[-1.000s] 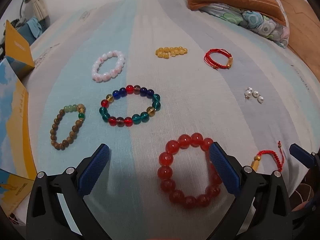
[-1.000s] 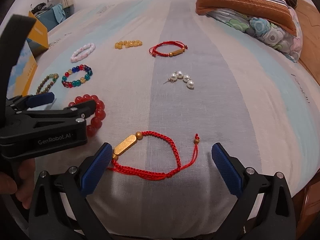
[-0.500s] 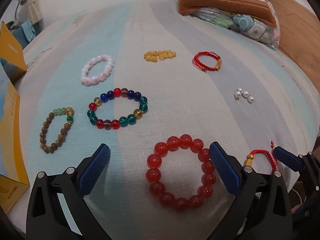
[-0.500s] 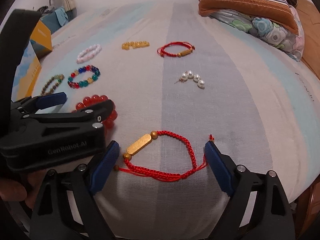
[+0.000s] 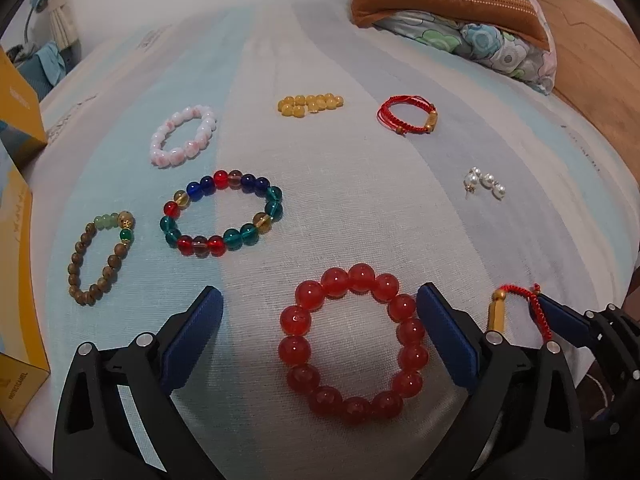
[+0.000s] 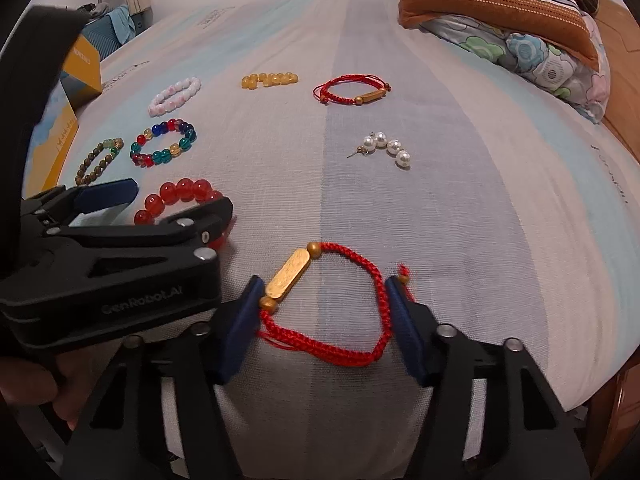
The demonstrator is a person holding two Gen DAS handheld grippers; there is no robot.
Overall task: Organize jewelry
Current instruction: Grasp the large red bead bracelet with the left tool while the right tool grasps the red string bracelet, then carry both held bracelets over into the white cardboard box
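Jewelry lies spread on a striped bedsheet. My left gripper (image 5: 320,332) is open around a big red bead bracelet (image 5: 352,340), whose right side touches the right pad. My right gripper (image 6: 322,320) is half closed around a red cord bracelet with a gold bar (image 6: 324,304), both pads touching its sides. Farther off lie a multicoloured bead bracelet (image 5: 222,214), a brown wooden bead bracelet (image 5: 100,256), a pink-white bead bracelet (image 5: 184,136), yellow beads (image 5: 310,104), a second red cord bracelet (image 5: 408,114) and pearl earrings (image 5: 484,182).
Yellow cardboard boxes (image 5: 16,240) stand along the bed's left edge. Folded striped and floral pillows (image 5: 460,8) lie at the far right by a wooden headboard (image 5: 592,48). The left gripper's body (image 6: 108,272) sits close to the right gripper's left finger.
My right gripper has narrowed from wide open until its pads touch the red cord bracelet's sides. My left gripper has shifted slightly over the big red bracelet and stays open.
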